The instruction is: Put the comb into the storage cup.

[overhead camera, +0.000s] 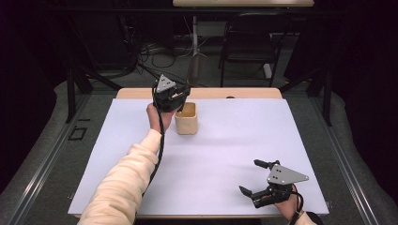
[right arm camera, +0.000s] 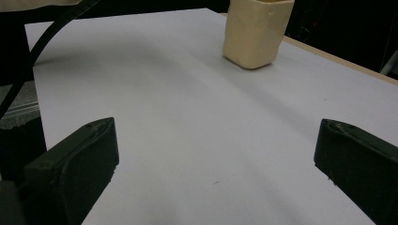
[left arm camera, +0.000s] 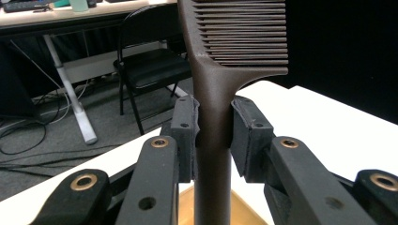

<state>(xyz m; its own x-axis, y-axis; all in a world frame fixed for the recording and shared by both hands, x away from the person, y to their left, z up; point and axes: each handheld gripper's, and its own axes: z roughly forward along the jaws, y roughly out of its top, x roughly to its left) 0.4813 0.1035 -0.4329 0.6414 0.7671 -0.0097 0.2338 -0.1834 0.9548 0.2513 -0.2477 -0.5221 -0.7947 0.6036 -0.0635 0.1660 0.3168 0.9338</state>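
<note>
Left tool (left arm camera: 213, 136): clamped on comb (left arm camera: 225, 56), handle upright.
Cup (overhead camera: 187, 118): directly beneath it.
Right tool (right arm camera: 211, 164): open, well apart.

A wooden table (overhead camera: 244, 93) stands in the middle of the room. A big white sheet (overhead camera: 225, 145) lies flat on it and covers almost all of the top. Only a thin strip of light wood shows along the far edge. One small dark spot (overhead camera: 230, 97) sits on that strip, maybe a hole or a mark (it is too small to tell). A cream-colored cup (overhead camera: 187, 119) with soft, rounded corners stands upright on the sheet. It is near the far edge, a bit toward the left side, well away from the near edge. It has no lid, and its open top faces up.
</note>
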